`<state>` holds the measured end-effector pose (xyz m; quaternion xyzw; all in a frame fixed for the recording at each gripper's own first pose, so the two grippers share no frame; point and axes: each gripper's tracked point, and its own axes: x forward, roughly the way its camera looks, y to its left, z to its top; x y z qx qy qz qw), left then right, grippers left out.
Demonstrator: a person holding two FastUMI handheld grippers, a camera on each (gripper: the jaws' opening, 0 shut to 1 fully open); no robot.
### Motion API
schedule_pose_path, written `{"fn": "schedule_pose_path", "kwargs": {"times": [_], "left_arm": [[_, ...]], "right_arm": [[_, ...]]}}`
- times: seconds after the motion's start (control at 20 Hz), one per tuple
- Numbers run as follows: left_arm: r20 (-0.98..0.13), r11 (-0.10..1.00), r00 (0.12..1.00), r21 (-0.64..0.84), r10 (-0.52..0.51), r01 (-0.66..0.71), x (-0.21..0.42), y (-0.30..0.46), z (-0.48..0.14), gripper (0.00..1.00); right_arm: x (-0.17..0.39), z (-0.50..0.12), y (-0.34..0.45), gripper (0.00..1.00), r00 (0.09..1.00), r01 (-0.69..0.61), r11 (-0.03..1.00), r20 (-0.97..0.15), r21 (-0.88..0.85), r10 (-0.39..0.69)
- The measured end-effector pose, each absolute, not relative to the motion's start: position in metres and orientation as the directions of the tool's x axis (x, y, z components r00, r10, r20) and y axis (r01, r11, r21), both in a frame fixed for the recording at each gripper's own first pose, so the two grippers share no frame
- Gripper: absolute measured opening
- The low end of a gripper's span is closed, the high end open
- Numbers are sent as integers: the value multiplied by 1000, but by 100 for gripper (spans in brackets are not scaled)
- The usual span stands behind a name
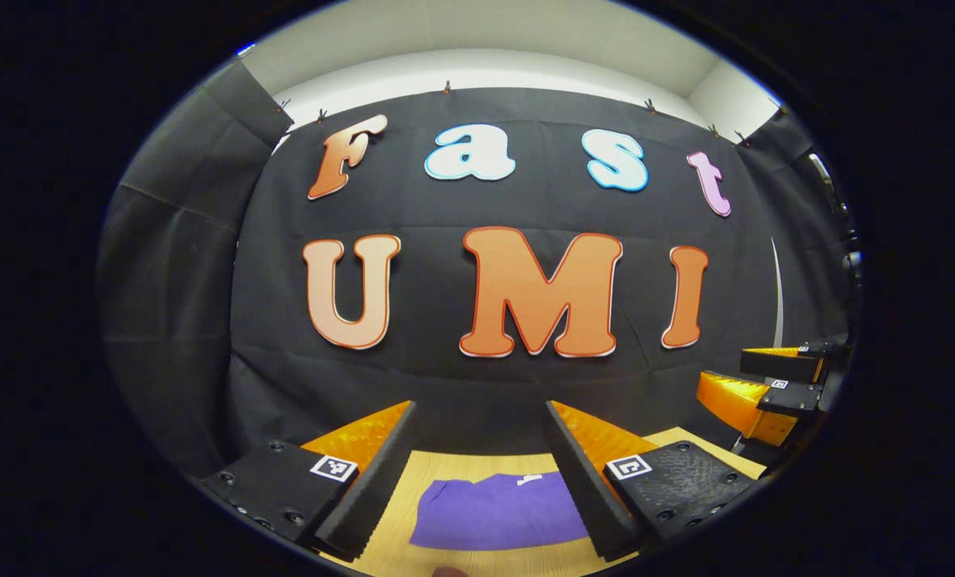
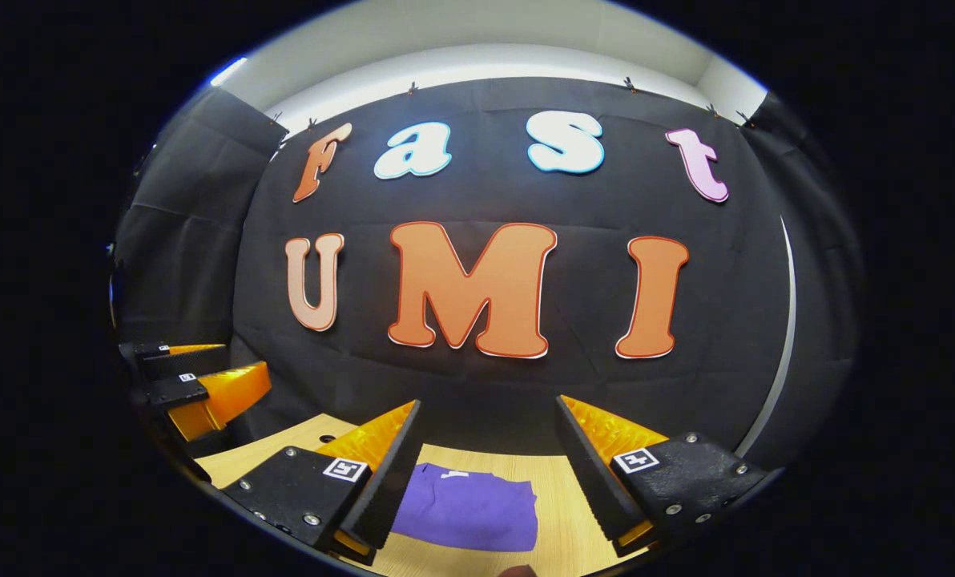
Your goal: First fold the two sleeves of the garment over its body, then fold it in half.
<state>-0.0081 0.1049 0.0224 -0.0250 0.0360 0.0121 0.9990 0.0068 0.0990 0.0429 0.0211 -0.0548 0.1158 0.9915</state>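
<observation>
A purple garment [image 1: 497, 513] lies folded into a compact rectangle on the wooden table [image 1: 413, 553], with a small white label near its far edge. In the left gripper view it shows low down between the fingers of my left gripper [image 1: 481, 473], which is open and held above the table, touching nothing. In the right gripper view the same garment [image 2: 469, 509] lies below my right gripper [image 2: 489, 473], also open and empty. The right gripper [image 1: 774, 385] appears at the right edge of the left gripper view, and the left gripper [image 2: 193, 385] at the left edge of the right gripper view.
The black cloth wall [image 1: 493, 377] stands close behind the table's far edge. Bare wood [image 2: 562, 497] surrounds the garment. A small dark hole [image 2: 321, 438] marks the tabletop near the left.
</observation>
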Motion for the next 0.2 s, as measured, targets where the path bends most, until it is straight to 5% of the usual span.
{"fn": "schedule_pose_path", "kwargs": {"times": [0.2], "left_arm": [[-73,999,997,-13,31,-32,-16,105,12,100]], "right_arm": [[-1,33,105,96,967,-234,972,106,8,232]]}}
